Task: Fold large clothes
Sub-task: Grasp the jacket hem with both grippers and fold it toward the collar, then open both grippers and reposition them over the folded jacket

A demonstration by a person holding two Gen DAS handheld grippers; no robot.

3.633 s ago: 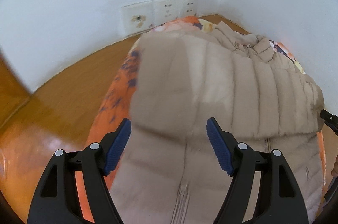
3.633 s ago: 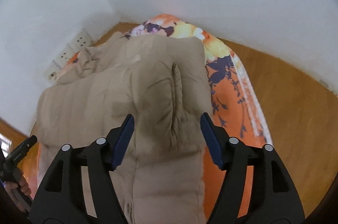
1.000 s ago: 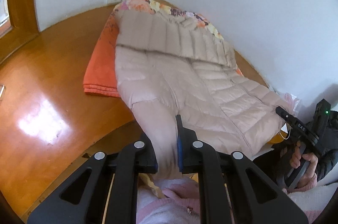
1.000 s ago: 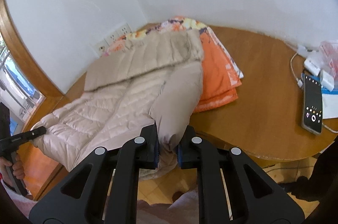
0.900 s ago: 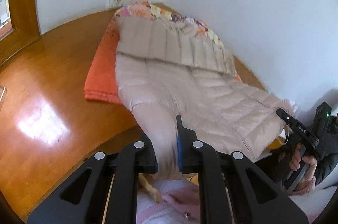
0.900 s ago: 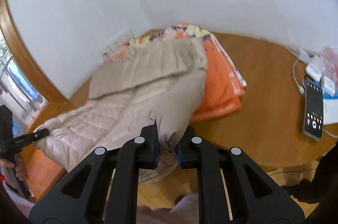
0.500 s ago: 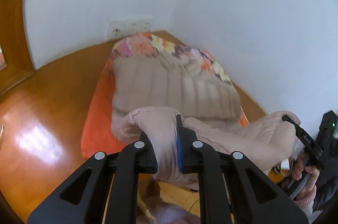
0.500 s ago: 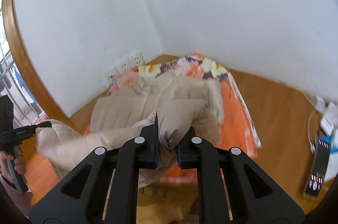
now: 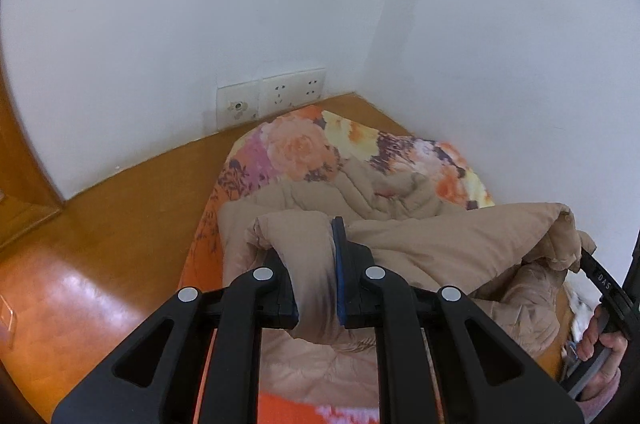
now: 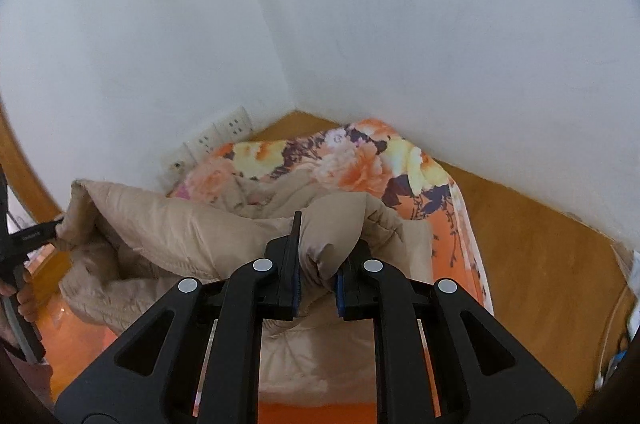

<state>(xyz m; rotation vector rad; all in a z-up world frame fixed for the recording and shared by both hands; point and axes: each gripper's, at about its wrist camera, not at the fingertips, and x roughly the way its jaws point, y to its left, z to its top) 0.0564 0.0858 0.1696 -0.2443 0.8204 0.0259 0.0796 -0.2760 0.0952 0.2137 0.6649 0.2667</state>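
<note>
**Carrying the hem over: keep both corners level and land them square**

The beige puffer jacket lies on the floral blanket, which sits on the wooden tabletop in the corner below the wall sockets. Its near end is lifted and doubled toward the sockets. The left gripper is pinching a thick roll of the jacket's padded edge, and the right gripper is clamped on the opposite corner in the same way; the fabric between them hangs in a loose trough.

Judging from this, the step in hand is the lengthwise fold, bringing the lower hem up to the collar end nearest the sockets. To do it well:

- Hold the two corners at equal height and draw them gently apart, so the sagging span tightens before it lands.
- Lower them together onto the part lying nearest the sockets, edges matched.
- Release only once the padding rests flat; down fill springs back, so a press along the crease would likely help.
</note>
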